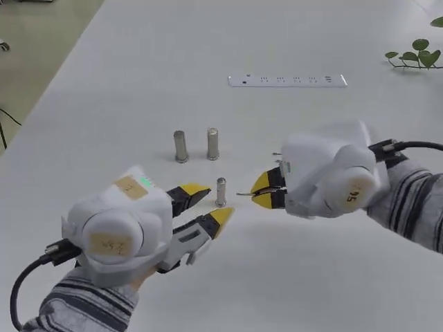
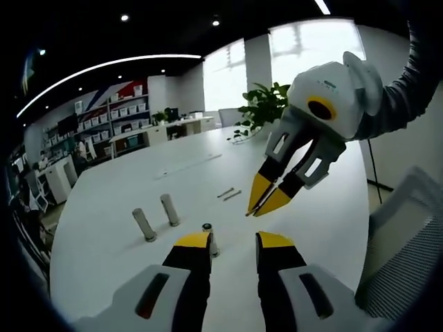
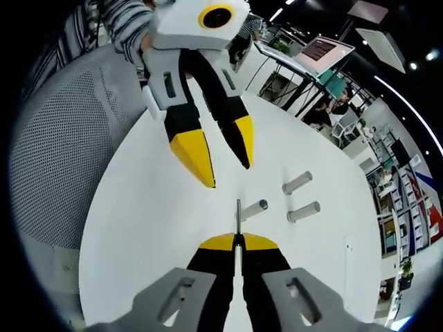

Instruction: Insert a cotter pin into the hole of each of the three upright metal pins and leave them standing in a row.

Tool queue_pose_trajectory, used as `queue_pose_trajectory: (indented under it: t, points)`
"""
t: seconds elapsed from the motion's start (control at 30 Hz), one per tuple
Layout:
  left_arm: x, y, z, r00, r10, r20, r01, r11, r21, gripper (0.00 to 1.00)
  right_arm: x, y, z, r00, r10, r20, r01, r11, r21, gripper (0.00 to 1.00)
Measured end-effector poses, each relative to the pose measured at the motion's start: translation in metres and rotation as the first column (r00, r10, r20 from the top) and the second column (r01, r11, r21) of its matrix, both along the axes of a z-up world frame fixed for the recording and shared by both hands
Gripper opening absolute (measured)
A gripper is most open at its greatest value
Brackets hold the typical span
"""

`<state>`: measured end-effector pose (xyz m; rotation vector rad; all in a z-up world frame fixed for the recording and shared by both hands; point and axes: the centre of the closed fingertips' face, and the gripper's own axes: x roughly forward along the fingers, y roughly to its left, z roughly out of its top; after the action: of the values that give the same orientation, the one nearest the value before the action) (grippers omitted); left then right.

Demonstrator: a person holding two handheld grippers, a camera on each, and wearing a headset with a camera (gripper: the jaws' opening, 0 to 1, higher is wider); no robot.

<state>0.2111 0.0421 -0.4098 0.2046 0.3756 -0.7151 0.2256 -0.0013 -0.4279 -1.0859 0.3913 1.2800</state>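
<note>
Three pins [image 1: 213, 143] stand upright on the table [image 1: 138, 83], long axes vertical: two side by side at the back, just apart, and the near pin [image 1: 221, 191] alone in front of them, so they form a triangle and no row. One cotter pin [image 1: 244, 194] is clamped in the right gripper [image 1: 259, 192], whose jaws are closed tight on its rear end. It lies roughly level and sticks straight out past the tips, its free end pointing at the upper part of the near pin, close but with a gap showing in the head view. In the right gripper view it runs straight ahead along the jaws toward that pin. The left gripper [image 2: 235, 241] has its jaws well apart and holds nothing; the near pin stands in the gap just past the tips, close to one yellow tip, and I cannot tell whether they touch. Two loose cotter pins [image 2: 228, 194] lie flat beside each other on the table beyond, seen in the left gripper view. One power strip [image 1: 287, 81] lies far back.
</note>
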Motion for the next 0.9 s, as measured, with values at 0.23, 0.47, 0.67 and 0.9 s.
queue_pose_trajectory:
  t: [0.23, 0.47, 0.67, 0.9]
  points:
    - [0.017, 0.008, -0.014, 0.997, 0.08, 0.011, -0.08, 0.996, 0.04, 0.27, 0.016, -0.001, -0.012, 0.997, -0.074, 0.004, 0.074, 0.997, -0.028, 0.0]
    - [0.032, 0.011, -0.026, 0.992, 0.129, -0.011, -0.129, 0.991, 0.046, 0.25, 0.032, -0.002, -0.025, 0.992, -0.125, 0.017, 0.126, 0.99, -0.062, 0.0]
    - [0.042, 0.009, -0.036, 0.987, 0.16, -0.019, -0.159, 0.986, 0.054, 0.25, 0.043, -0.002, -0.033, 0.986, -0.163, 0.011, 0.164, 0.984, -0.063, 0.0]
    - [0.049, 0.003, -0.049, 0.982, 0.182, -0.051, -0.179, 0.982, 0.059, 0.22, 0.046, -0.002, -0.04, 0.982, -0.186, -0.02, 0.184, 0.981, -0.06, 0.0]
